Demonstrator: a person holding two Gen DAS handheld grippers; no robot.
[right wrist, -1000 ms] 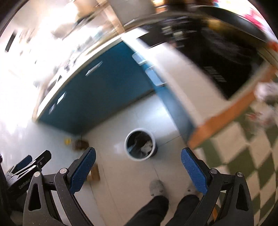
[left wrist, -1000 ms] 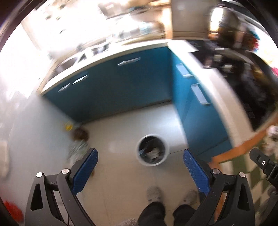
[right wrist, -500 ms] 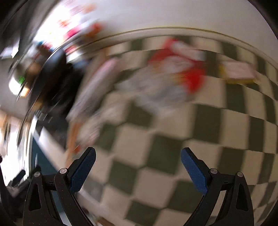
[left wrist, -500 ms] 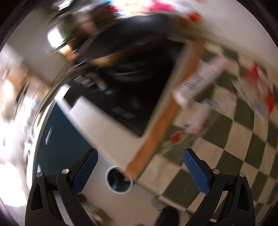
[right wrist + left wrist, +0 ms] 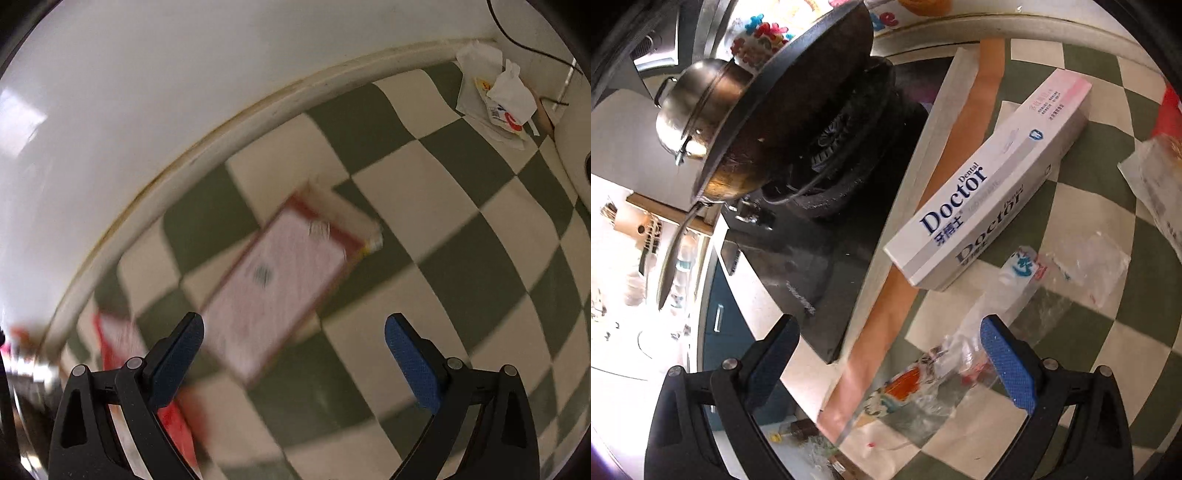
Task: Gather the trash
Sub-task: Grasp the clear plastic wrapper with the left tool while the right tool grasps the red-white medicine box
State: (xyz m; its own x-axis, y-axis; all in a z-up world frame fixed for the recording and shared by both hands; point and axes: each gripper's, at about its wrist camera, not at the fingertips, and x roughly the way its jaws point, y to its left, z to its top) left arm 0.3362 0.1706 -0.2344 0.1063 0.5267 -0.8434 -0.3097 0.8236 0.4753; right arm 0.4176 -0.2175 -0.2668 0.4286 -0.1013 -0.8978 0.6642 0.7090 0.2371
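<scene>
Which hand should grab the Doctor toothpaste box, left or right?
Left, probably. The left gripper is open and its camera shows the toothpaste box lying straight ahead on the checkered cloth. The right gripper, also open, faces a blurry red-edged packet instead; no toothpaste box shows there.

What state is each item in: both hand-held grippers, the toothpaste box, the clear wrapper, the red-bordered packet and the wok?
Left hand-held gripper: open, holding nothing.
Right hand-held gripper: open, holding nothing.
Toothpaste box: closed, lying flat on the checkered cloth.
Clear wrapper: crumpled, lying on the cloth beside the box.
Red-bordered packet: lying flat, blurred.
Wok: resting on the stove burner.
</scene>
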